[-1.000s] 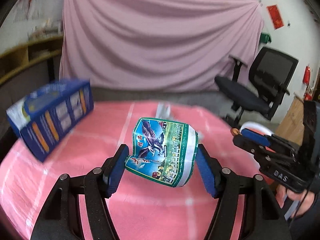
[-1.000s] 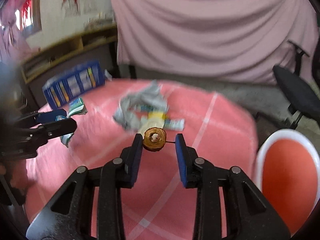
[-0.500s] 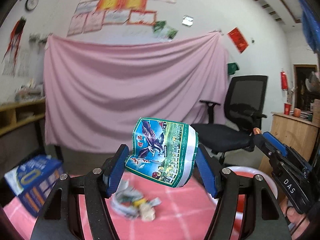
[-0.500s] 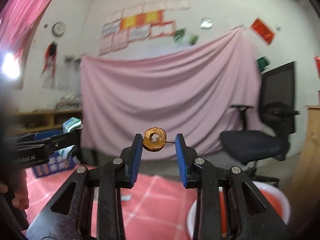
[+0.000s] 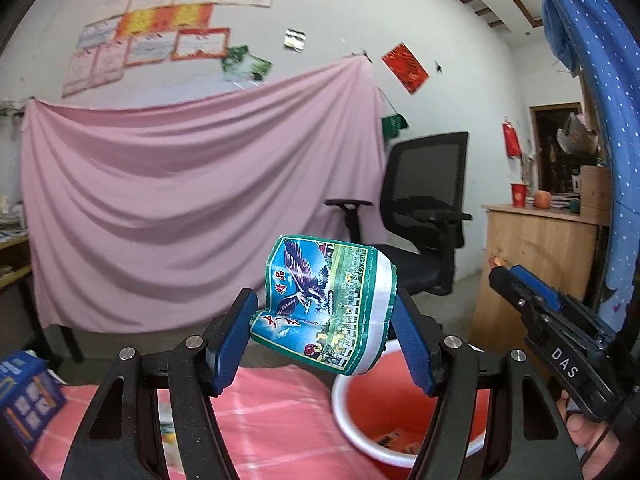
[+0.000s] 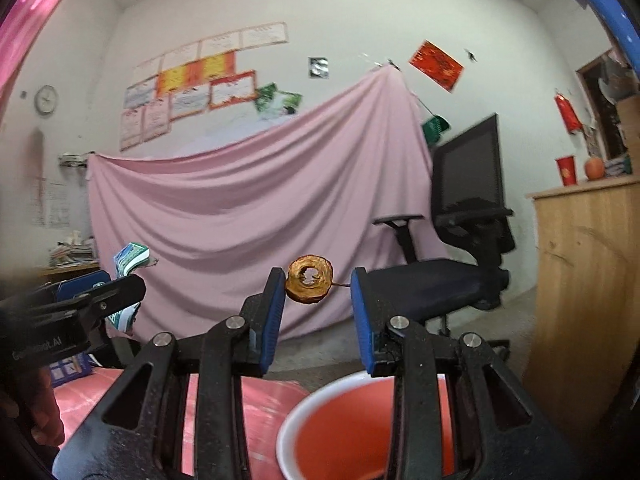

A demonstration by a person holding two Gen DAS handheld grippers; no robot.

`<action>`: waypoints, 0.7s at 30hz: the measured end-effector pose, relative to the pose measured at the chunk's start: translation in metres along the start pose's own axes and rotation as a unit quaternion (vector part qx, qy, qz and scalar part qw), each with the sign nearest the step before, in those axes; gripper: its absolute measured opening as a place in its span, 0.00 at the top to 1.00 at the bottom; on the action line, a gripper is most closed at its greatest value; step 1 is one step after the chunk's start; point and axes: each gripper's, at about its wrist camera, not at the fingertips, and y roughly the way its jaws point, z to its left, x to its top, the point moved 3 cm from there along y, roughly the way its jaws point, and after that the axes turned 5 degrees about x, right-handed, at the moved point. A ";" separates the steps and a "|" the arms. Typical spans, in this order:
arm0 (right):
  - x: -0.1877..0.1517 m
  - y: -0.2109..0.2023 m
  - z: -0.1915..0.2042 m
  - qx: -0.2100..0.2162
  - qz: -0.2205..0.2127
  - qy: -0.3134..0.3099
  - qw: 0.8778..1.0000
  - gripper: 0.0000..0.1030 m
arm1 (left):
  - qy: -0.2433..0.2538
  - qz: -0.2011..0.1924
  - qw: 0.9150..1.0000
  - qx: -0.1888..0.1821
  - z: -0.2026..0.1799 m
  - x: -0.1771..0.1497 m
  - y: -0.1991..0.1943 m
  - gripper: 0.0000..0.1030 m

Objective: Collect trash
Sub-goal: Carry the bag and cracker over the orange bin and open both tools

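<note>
Both grippers have swung up from the pink desk (image 5: 280,412) toward the red bucket (image 6: 360,440), each carrying its load. Left gripper (image 5: 322,336) pinches a crumpled printed wrapper (image 5: 324,304) by its sides; it looks light, soft and easily crushed. Right gripper (image 6: 318,304) pins a small dried brown ring (image 6: 309,285), seemingly stiff and brittle, against its left finger and by a thin stem. A few scraps already lie on the bucket's bottom in the left wrist view.

Both wrist views level, sharing pink drape (image 5: 168,208).
</note>
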 end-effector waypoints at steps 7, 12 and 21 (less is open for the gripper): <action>-0.021 0.010 -0.042 -0.035 0.069 0.043 0.996 0.50 | 0.000 0.053 0.998 -0.026 -0.024 -0.013 0.038 0.39; -0.037 0.020 -0.062 -0.048 0.114 0.067 0.990 0.50 | -0.010 0.108 0.993 -0.038 -0.032 -0.025 0.065 0.39; -0.062 0.029 -0.093 -0.063 0.182 0.092 0.977 0.50 | -0.038 0.194 0.978 -0.067 -0.048 -0.044 0.099 0.39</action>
